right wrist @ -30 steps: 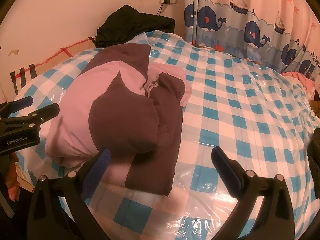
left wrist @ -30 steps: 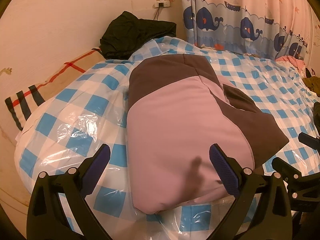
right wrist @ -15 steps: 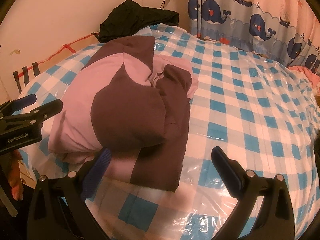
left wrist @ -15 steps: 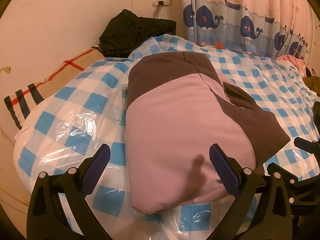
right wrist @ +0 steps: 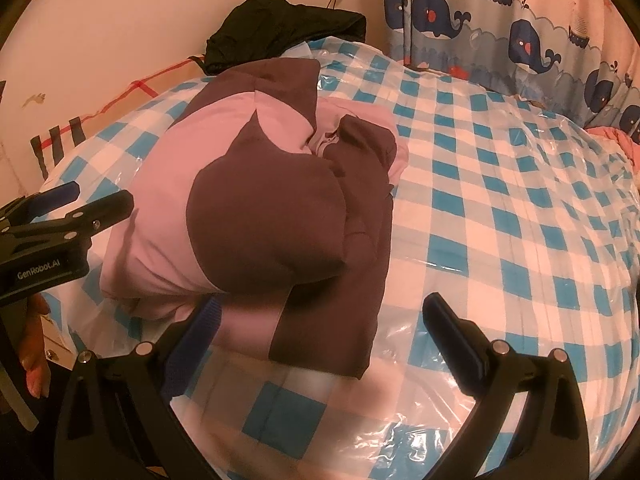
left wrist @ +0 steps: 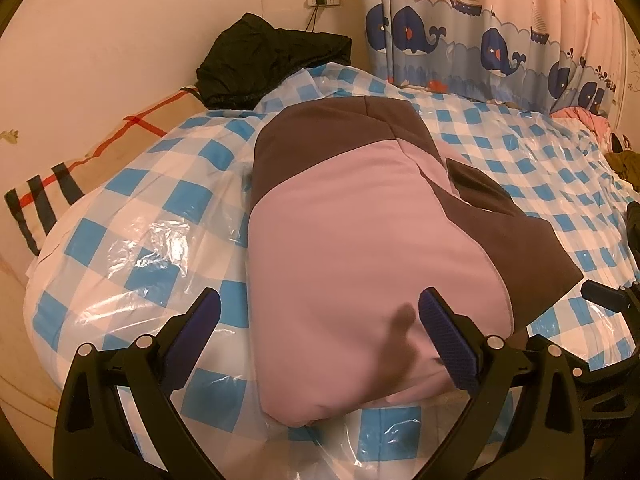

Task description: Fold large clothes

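A puffy pink and dark brown jacket (left wrist: 360,232) lies folded into a thick bundle on the blue-and-white checked bed (left wrist: 160,208). My left gripper (left wrist: 320,320) stands open just short of the bundle's pink near end, holding nothing. In the right wrist view the same jacket (right wrist: 256,208) shows its brown folded side, with a flat brown panel reaching toward me. My right gripper (right wrist: 320,320) is open over that panel's near edge and grips nothing. The left gripper's black body (right wrist: 60,232) sits at the left edge of that view.
A black garment (left wrist: 272,64) is heaped at the head of the bed by the wall. A plaid pillow (left wrist: 80,168) lies at the left. A whale-print curtain (left wrist: 500,40) hangs along the far side. Clear plastic covers the bedding. Wide checked bed (right wrist: 500,220) lies right of the jacket.
Both grippers have edged slightly closer to the jacket, which looms a little larger in each view. The jacket itself has not moved, and both grippers stay open.
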`<state>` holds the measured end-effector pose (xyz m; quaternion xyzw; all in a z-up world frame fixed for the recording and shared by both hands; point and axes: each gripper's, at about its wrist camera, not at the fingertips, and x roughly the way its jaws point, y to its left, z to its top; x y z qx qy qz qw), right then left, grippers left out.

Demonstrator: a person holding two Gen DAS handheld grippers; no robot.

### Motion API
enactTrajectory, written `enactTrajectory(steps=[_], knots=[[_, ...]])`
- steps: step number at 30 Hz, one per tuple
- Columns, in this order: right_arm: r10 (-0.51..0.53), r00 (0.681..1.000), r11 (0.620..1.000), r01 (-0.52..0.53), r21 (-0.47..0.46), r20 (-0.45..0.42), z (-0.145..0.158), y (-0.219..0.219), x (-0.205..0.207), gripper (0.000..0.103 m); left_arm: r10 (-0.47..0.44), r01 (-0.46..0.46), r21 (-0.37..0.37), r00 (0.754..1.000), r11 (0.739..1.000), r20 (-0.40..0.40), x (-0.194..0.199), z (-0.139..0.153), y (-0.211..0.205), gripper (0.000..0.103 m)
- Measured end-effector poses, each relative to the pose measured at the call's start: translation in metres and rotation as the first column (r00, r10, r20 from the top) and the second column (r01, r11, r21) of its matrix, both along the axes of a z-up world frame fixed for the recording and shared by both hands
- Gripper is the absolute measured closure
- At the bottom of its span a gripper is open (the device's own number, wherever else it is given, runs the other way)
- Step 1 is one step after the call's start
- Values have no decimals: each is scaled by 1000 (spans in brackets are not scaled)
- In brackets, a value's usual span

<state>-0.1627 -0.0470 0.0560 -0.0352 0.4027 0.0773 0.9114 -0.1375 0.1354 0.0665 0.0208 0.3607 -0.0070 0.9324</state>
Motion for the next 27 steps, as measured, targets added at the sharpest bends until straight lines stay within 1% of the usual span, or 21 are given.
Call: enactTrajectory(steps=[17, 22, 27], knots=[[-1, 1000, 1000, 1, 0, -3, -1, 3, 0, 6, 0, 0, -1, 1000, 1000, -2, 0, 1, 0, 8], [13, 1000, 1000, -13, -4, -7, -6, 4, -1, 6, 3, -3, -4, 1000, 1000, -21, 1, -5, 1, 8], [14, 1000, 1000, -14, -5, -8, -6, 5, -1, 6, 1, -1, -10, 1000, 1000, -22, 5, -7, 4, 8]])
